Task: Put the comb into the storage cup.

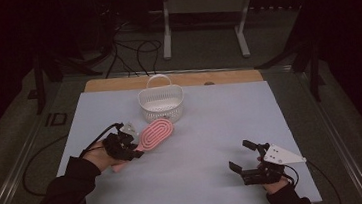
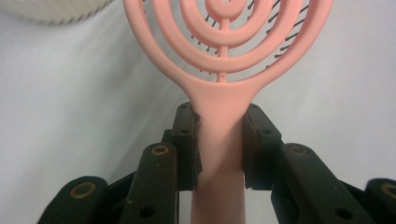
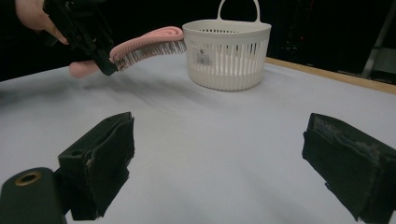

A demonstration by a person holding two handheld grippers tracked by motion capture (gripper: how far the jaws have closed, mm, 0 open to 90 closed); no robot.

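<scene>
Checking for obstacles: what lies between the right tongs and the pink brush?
Nothing: in the high view, only bare white table cover runs from the open right tongs to the pink brush, which the left tongs grip.

The person is wearing dark long sleeves (image 1: 64, 186); each black hand-held gripper (image 1: 247, 162) is carrying brass-ringed screw holes, a trailing black cable and a grey three-cornered plate (image 1: 285, 154).

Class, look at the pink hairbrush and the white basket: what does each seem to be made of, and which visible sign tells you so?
Pink hairbrush: probably moulded plastic, matte, smooth one-piece rings and handle, with thin dark bristles. White basket: likely plastic too, slightly glossy, with evenly moulded slots in its wall and a thin hoop handle.
</scene>
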